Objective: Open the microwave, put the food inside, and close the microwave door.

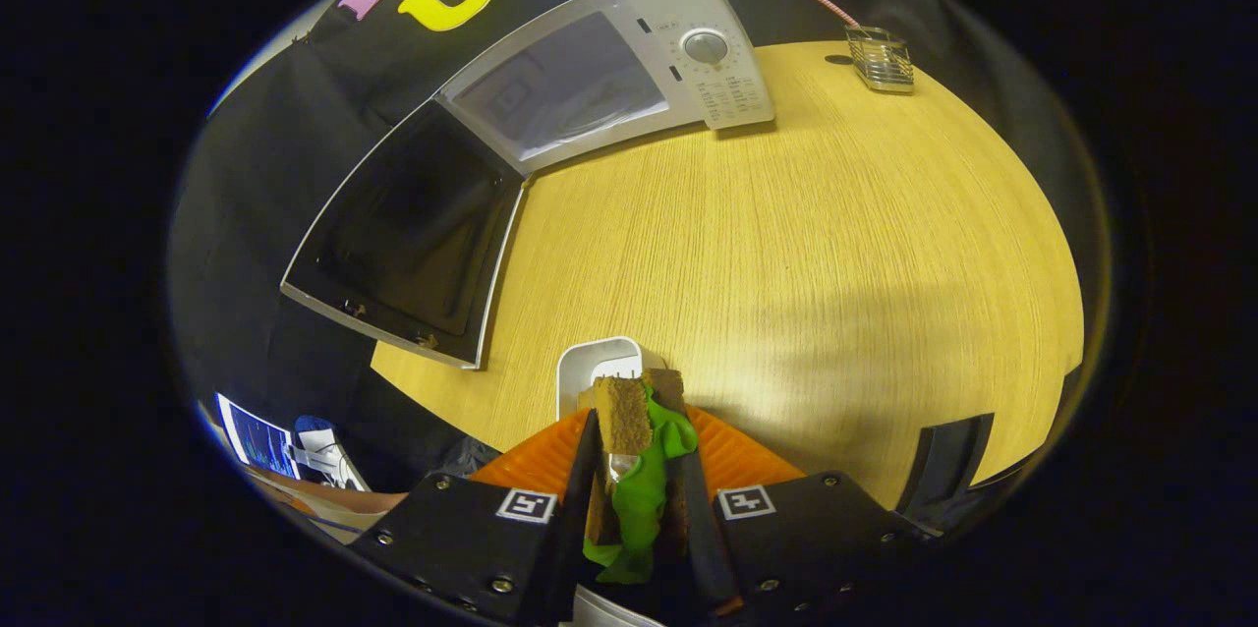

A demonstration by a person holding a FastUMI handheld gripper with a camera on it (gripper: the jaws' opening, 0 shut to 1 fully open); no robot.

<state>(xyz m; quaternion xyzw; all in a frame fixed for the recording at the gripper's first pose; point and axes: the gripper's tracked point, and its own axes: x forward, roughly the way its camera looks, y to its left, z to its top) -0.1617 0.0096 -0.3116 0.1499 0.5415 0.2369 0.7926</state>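
Microwave [609, 67]: door [408, 234] swung fully open, opening step judged done; sandwich [634, 455] clamped between gripper [639, 470] fingers, held above white dish [590, 371], well short of the cavity; loading and door closing judged outstanding.

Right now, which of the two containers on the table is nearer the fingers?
The white dish, just ahead of the fingers that clamp the sandwich. The wire basket sits far off beside the microwave.
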